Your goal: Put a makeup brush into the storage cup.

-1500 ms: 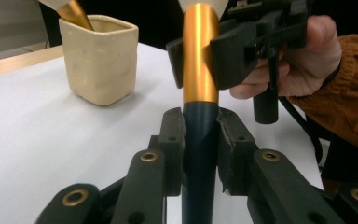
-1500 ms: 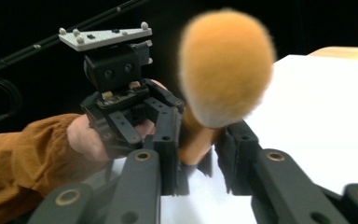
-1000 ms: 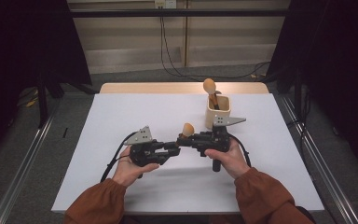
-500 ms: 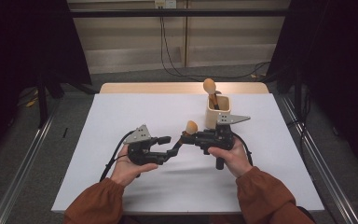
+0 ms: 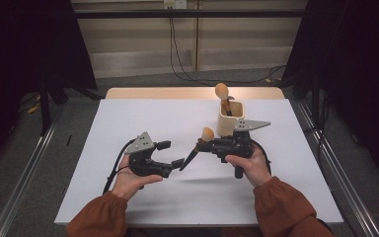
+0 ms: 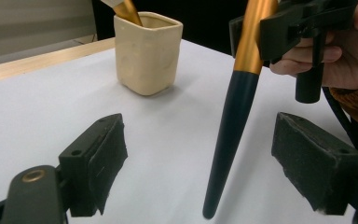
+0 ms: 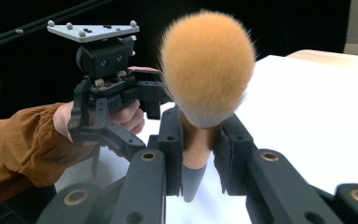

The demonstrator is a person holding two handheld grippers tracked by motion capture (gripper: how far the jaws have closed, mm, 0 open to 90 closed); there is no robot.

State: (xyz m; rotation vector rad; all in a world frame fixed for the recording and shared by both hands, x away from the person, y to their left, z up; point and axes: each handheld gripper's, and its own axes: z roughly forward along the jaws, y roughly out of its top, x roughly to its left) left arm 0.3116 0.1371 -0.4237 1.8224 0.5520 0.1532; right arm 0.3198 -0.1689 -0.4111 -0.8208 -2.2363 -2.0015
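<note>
A makeup brush (image 5: 208, 134) with an orange tuft, gold ferrule and black handle (image 6: 235, 116) slants down over the white table (image 5: 143, 118). My right gripper (image 5: 205, 144) is shut on it just below the tuft (image 7: 207, 67), its pads (image 7: 171, 140) pressing on the ferrule. My left gripper (image 5: 170, 154) stands open, its jaws having just been opening. The handle's tip hangs between its pads (image 6: 98, 149) and touches neither. A cream cup (image 5: 230, 118) behind the right hand holds a second brush (image 5: 221, 91).
The cup (image 6: 147, 56) stands near the table's far right. A wooden strip (image 5: 192, 93) runs along the far edge. Cables trail from both grippers toward the person's sleeves. Metal rails flank the table on the floor.
The left gripper's jaws have spread apart and let go of the brush handle. The left hand has shifted slightly left. The right gripper still holds the brush.
</note>
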